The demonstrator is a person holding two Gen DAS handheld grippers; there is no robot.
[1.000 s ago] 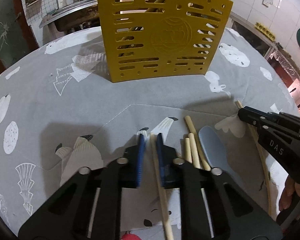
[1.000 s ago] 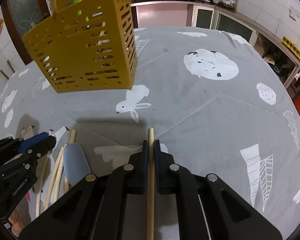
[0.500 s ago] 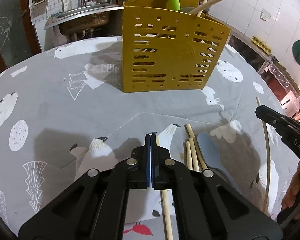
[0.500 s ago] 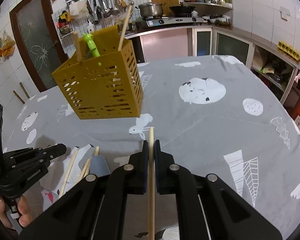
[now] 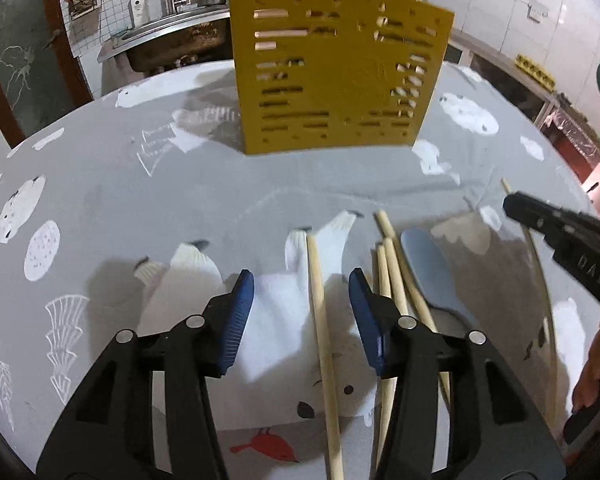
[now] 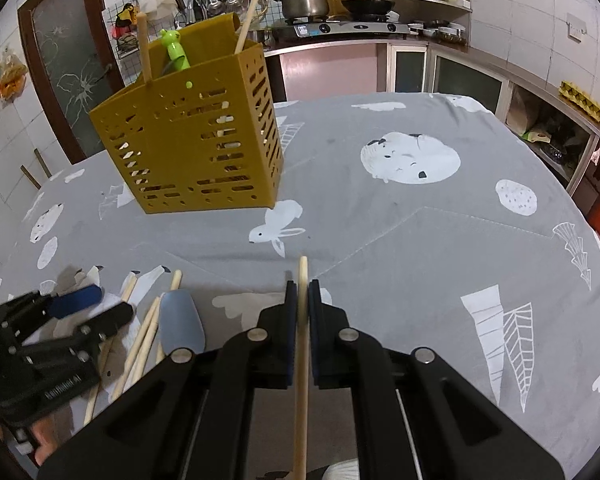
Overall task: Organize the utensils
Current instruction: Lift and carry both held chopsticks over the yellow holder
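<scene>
My left gripper [image 5: 301,280] hovers low over the grey cloth, its jaws opening. A wooden chopstick [image 5: 320,320] lies on the cloth between the blue pads, and neither pad touches it. Just to its right lie several more chopsticks [image 5: 392,264] and a pale blue spatula [image 5: 428,268]. My right gripper [image 6: 302,292] is shut on another chopstick [image 6: 302,272], held above the table; in the left wrist view that right gripper [image 5: 514,204] sits at the right. The yellow slotted holder [image 6: 196,152] stands at the back with a green-handled utensil [image 6: 174,50] and wooden sticks in it.
The round table's grey printed cloth [image 6: 420,240] stretches wide to the right of the holder. A person's hand [image 5: 592,372] grips the right tool. Behind the table are a sink [image 5: 172,40], a stove and counters.
The left jaws, shut half a second ago, now stand apart around the chopstick lying on the cloth. The right gripper has tilted upward, still clamped on its chopstick.
</scene>
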